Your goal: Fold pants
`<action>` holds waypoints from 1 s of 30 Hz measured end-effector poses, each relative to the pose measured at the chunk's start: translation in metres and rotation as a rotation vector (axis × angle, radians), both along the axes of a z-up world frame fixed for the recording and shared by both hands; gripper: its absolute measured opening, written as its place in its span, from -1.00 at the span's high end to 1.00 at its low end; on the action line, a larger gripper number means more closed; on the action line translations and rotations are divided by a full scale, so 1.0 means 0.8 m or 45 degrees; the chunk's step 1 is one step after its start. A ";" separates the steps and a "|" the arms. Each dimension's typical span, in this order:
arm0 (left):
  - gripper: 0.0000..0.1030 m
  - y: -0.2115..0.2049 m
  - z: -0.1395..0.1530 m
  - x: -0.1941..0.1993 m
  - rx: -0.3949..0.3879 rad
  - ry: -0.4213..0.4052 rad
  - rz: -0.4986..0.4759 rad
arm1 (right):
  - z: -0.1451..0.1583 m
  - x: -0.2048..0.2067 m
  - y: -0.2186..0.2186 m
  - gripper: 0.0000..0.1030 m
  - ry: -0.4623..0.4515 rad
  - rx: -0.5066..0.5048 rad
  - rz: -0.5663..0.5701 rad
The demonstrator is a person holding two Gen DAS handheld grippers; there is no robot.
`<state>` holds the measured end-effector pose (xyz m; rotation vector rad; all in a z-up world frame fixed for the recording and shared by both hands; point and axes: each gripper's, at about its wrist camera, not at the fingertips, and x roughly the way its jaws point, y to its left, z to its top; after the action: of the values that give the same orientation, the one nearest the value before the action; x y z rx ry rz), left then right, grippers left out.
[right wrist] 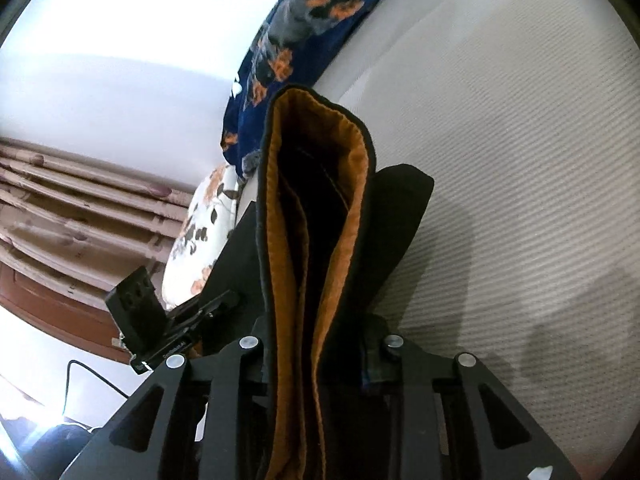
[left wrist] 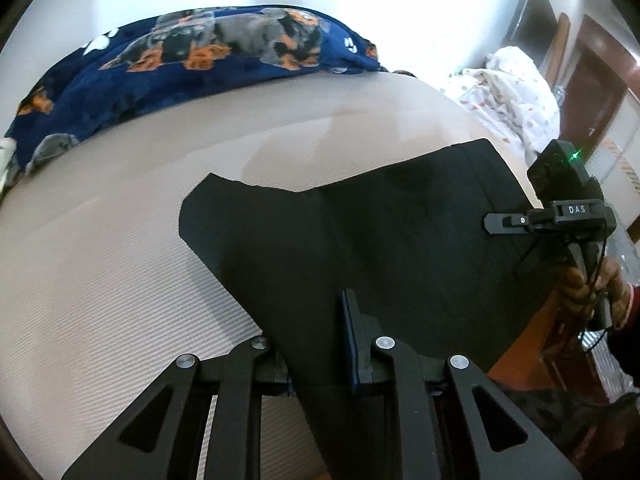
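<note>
Black pants [left wrist: 400, 240] lie spread on a beige mattress [left wrist: 120, 260], one edge lifted toward the camera. My left gripper [left wrist: 320, 360] is shut on that edge; one finger [left wrist: 354, 332] shows and the fabric covers the other. In the right wrist view the pants [right wrist: 288, 240] hang folded double, with their orange lining facing me. My right gripper [right wrist: 320, 360] is shut on this bundle, which rises above the mattress [right wrist: 500, 160]. The right gripper [left wrist: 560, 216] also appears at the pants' right edge, with a hand [left wrist: 608, 292] behind it. The left gripper [right wrist: 180, 320] sits at lower left.
A dark blue dog-print blanket [left wrist: 180, 64] lies along the mattress's far side, as the right wrist view [right wrist: 304, 20] also shows. White dotted bedding [left wrist: 512, 92] is heaped at the far right near a dark wooden door [left wrist: 592, 80]. A floral pillow [right wrist: 200, 232] and a curtain [right wrist: 80, 208] lie beyond the bed.
</note>
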<state>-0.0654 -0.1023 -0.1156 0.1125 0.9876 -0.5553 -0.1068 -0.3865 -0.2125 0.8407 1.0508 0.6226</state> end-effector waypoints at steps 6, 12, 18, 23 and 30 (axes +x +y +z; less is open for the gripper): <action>0.63 0.008 -0.003 -0.013 0.028 -0.041 -0.003 | -0.011 -0.003 0.005 0.52 0.028 -0.004 -0.025; 0.63 0.002 -0.002 -0.016 0.059 -0.071 -0.013 | -0.015 -0.002 0.009 0.50 0.048 -0.037 -0.019; 0.63 0.002 -0.004 -0.016 0.067 -0.062 -0.006 | -0.020 0.004 0.010 0.42 0.057 -0.053 -0.002; 0.63 0.002 -0.004 -0.016 0.071 -0.064 -0.006 | -0.024 0.004 0.008 0.42 0.068 -0.045 -0.008; 0.63 0.004 -0.006 -0.015 0.073 -0.051 0.004 | -0.025 0.002 0.005 0.42 0.054 -0.042 -0.014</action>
<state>-0.0775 -0.0991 -0.1208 0.1725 0.9649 -0.5202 -0.1051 -0.3822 -0.2327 0.8333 1.0913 0.5783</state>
